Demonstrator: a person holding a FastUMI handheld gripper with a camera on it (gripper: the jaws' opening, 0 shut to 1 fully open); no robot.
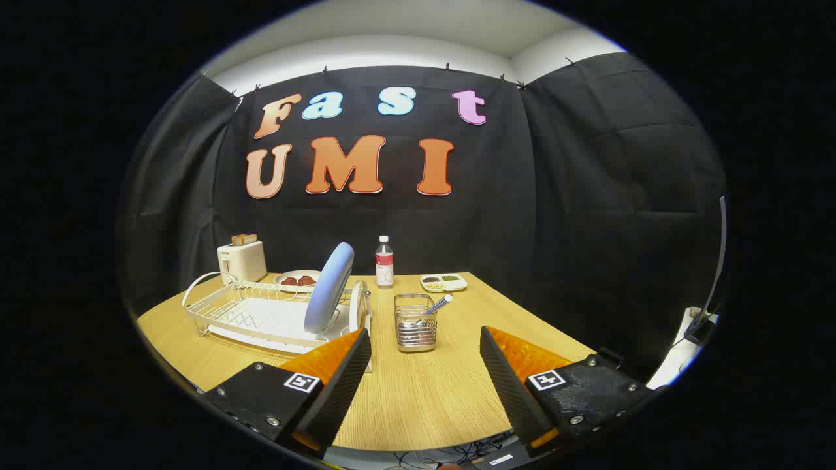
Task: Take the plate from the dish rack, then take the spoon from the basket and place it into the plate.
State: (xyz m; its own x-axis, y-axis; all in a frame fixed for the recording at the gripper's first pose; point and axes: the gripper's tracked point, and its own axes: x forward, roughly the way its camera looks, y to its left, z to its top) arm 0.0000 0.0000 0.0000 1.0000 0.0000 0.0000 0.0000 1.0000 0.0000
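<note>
A pale blue plate (330,287) stands on edge in the white wire dish rack (261,313), ahead of my left finger. Just right of the rack is a small metal mesh basket (415,322); a spoon (436,305) with a striped handle leans out of it toward the right. My gripper (424,339) is open above the near part of the wooden table (424,398), with the basket just ahead, between the two fingertips. Nothing is held between the fingers.
Behind the rack stand a cream toaster (241,260) with toast in it and a plate of food (297,279). A small bottle (385,262) and a divided snack tray (444,282) sit near the table's far edge. Bare wood lies right of the basket.
</note>
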